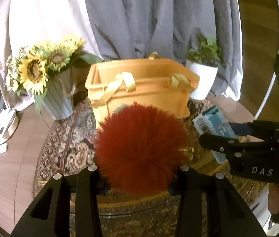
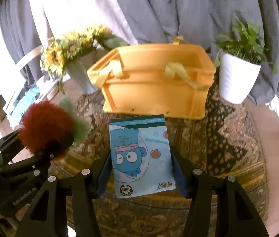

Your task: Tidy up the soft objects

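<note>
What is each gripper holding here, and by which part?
Left gripper clamps the fluffy red pompom by its lower sides. Right gripper grips the light-blue cartoon-fish packet by its two side edges.

Red pompom [image 1: 139, 150]; orange basket [image 2: 155, 90]; blue cartoon-fish pack [image 2: 141, 158].

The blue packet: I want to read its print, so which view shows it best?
Right wrist: the blue packet faces the camera whole, between the right gripper's pads. Left wrist shows only an edge behind that gripper.
</note>
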A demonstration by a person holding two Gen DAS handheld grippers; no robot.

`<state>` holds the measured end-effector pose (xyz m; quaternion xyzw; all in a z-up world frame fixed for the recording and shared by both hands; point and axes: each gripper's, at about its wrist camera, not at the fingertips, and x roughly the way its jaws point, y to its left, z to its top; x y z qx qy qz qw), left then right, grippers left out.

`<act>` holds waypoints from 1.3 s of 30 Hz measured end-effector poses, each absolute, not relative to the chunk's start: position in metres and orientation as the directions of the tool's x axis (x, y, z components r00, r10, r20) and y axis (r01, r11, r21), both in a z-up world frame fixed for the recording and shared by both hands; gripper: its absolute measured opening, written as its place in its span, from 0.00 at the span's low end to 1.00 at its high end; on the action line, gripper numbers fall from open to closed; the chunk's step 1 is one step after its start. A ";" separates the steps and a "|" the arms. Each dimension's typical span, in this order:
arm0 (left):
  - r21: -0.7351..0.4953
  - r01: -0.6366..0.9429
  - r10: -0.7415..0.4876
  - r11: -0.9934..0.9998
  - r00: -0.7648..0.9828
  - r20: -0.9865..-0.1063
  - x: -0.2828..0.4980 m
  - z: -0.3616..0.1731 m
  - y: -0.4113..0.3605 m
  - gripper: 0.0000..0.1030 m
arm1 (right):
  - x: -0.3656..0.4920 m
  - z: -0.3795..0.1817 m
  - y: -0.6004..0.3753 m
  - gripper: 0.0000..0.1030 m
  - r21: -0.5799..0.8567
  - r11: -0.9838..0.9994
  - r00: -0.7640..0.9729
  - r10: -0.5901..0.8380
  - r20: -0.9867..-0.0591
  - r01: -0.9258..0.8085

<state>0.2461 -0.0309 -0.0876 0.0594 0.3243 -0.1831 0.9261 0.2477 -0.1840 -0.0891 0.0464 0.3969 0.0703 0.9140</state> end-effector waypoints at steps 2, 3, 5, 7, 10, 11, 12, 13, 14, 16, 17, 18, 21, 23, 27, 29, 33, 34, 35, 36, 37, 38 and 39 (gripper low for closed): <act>-0.015 0.367 -0.300 0.930 0.737 -0.605 0.249 -0.081 -0.032 0.39 | 0.251 -0.083 -0.188 0.55 0.145 0.985 0.691 0.167 -0.703 -0.091; -0.016 0.363 -0.300 0.932 0.743 -0.599 0.250 -0.078 -0.033 0.39 | 0.253 -0.079 -0.190 0.55 0.148 0.985 0.700 0.168 -0.694 -0.090; -0.019 0.354 -0.299 0.935 0.757 -0.581 0.253 -0.071 -0.035 0.39 | 0.256 -0.072 -0.193 0.55 0.150 0.984 0.715 0.170 -0.678 -0.091; -0.017 0.353 -0.300 0.936 0.769 -0.564 0.257 -0.062 -0.037 0.39 | 0.259 -0.065 -0.196 0.55 0.152 0.984 0.730 0.169 -0.662 -0.091; -0.016 0.351 -0.305 0.936 0.788 -0.534 0.262 -0.051 -0.040 0.39 | 0.264 -0.054 -0.199 0.55 0.153 0.984 0.755 0.172 -0.633 -0.096; -0.016 0.349 -0.305 0.937 0.795 -0.525 0.264 -0.047 -0.041 0.39 | 0.266 -0.050 -0.200 0.55 0.153 0.983 0.763 0.174 -0.622 -0.099; -0.016 0.347 -0.305 0.938 0.802 -0.514 0.266 -0.043 -0.041 0.39 | 0.268 -0.046 -0.201 0.55 0.152 0.983 0.772 0.174 -0.612 -0.101; -0.015 0.345 -0.305 0.939 0.810 -0.501 0.269 -0.038 -0.042 0.39 | 0.270 -0.042 -0.201 0.55 0.152 0.983 0.779 0.174 -0.602 -0.103; -0.013 0.342 -0.304 0.940 0.815 -0.493 0.270 -0.035 -0.044 0.39 | 0.272 -0.038 -0.202 0.55 0.152 0.983 0.786 0.177 -0.592 -0.106; -0.005 0.336 -0.299 0.942 0.831 -0.469 0.274 -0.026 -0.045 0.39 | 0.276 -0.031 -0.203 0.55 0.149 0.983 0.799 0.177 -0.575 -0.110; -0.001 0.334 -0.296 0.943 0.836 -0.462 0.276 -0.023 -0.047 0.39 | 0.278 -0.028 -0.204 0.55 0.149 0.982 0.806 0.178 -0.565 -0.113; 0.003 0.332 -0.295 0.943 0.843 -0.451 0.278 -0.018 -0.047 0.39 | 0.280 -0.025 -0.205 0.55 0.148 0.982 0.812 0.178 -0.556 -0.114; 0.015 0.325 -0.288 0.945 0.857 -0.427 0.282 -0.010 -0.049 0.39 | 0.285 -0.016 -0.206 0.55 0.149 0.982 0.826 0.181 -0.533 -0.119; 0.021 0.322 -0.285 0.947 0.865 -0.414 0.286 -0.003 -0.049 0.39 | 0.289 -0.011 -0.206 0.55 0.147 0.982 0.836 0.179 -0.518 -0.119; 0.025 0.313 -0.279 0.949 0.875 -0.397 0.296 0.007 -0.050 0.39 | 0.297 -0.001 -0.207 0.55 0.143 0.982 0.854 0.180 -0.487 -0.125; 0.027 0.307 -0.273 0.951 0.880 -0.390 0.300 0.011 -0.050 0.39 | 0.302 0.004 -0.207 0.55 0.131 0.984 0.867 0.172 -0.468 -0.124; 0.019 0.303 -0.271 0.953 0.877 -0.397 0.316 0.012 -0.050 0.39 | 0.317 0.003 -0.210 0.44 0.122 0.985 0.864 0.168 -0.475 -0.125; 0.016 0.303 -0.271 0.953 0.876 -0.400 0.320 0.012 -0.050 0.39 | 0.320 0.002 -0.212 0.44 0.127 0.985 0.863 0.165 -0.477 -0.118; 0.018 0.303 -0.270 0.953 0.875 -0.401 0.324 0.011 -0.050 0.39 | 0.322 0.001 -0.213 0.44 0.123 0.986 0.863 0.159 -0.479 -0.114; 0.022 0.300 -0.267 0.954 0.876 -0.402 0.327 0.011 -0.051 0.39 | 0.325 0.001 -0.215 0.44 0.120 0.986 0.865 0.160 -0.476 -0.116; 0.021 0.300 -0.267 0.954 0.876 -0.401 0.331 0.011 -0.052 0.39 | 0.328 0.001 -0.216 0.44 0.117 0.987 0.866 0.157 -0.476 -0.114; 0.020 0.305 -0.272 0.952 0.875 -0.400 0.334 0.011 -0.054 0.39 | 0.330 0.001 -0.218 0.44 0.116 0.987 0.865 0.156 -0.476 -0.114; 0.019 0.308 -0.275 0.951 0.874 -0.401 0.338 0.011 -0.055 0.39 | 0.335 0.001 -0.219 0.44 0.114 0.987 0.866 0.154 -0.476 -0.113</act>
